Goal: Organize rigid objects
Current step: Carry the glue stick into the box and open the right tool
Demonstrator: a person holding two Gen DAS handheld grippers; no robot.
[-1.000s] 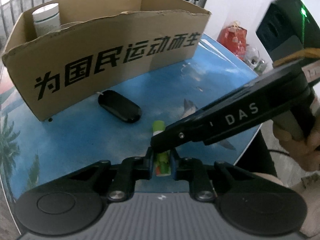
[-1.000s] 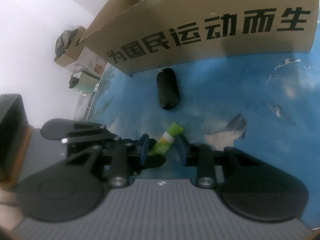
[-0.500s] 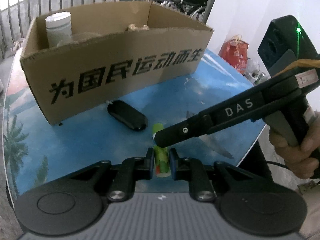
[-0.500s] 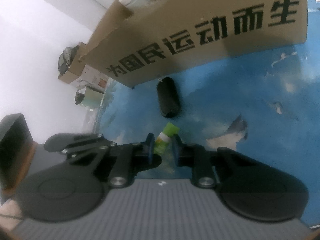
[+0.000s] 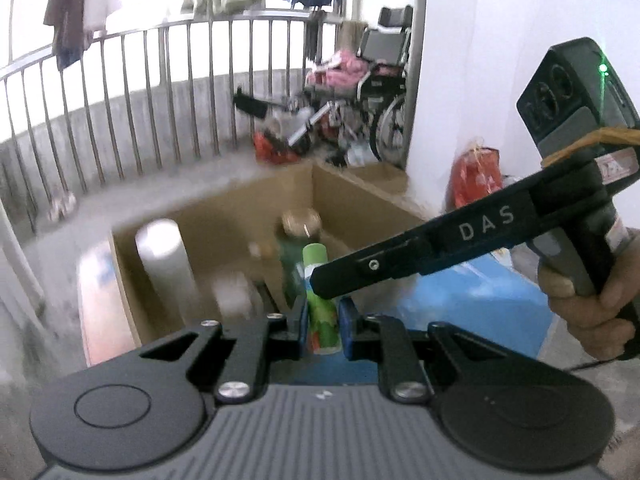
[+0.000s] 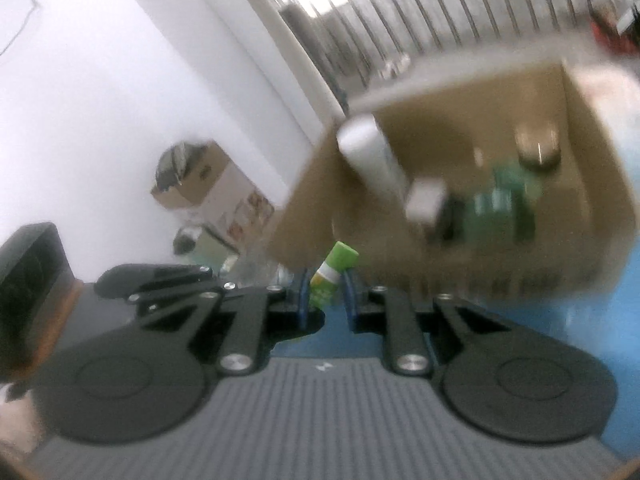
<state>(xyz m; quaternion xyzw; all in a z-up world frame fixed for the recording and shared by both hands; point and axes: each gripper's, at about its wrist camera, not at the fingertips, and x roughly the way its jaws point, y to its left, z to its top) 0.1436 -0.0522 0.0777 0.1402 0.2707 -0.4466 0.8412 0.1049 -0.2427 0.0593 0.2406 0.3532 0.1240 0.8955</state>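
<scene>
Your left gripper (image 5: 323,322) points downward with its jaws clamped on the small green glue-stick tube (image 5: 320,300). Your right gripper (image 6: 325,300) grips the same tube from the right side; your right hand (image 5: 592,300) wraps its handle.
</scene>
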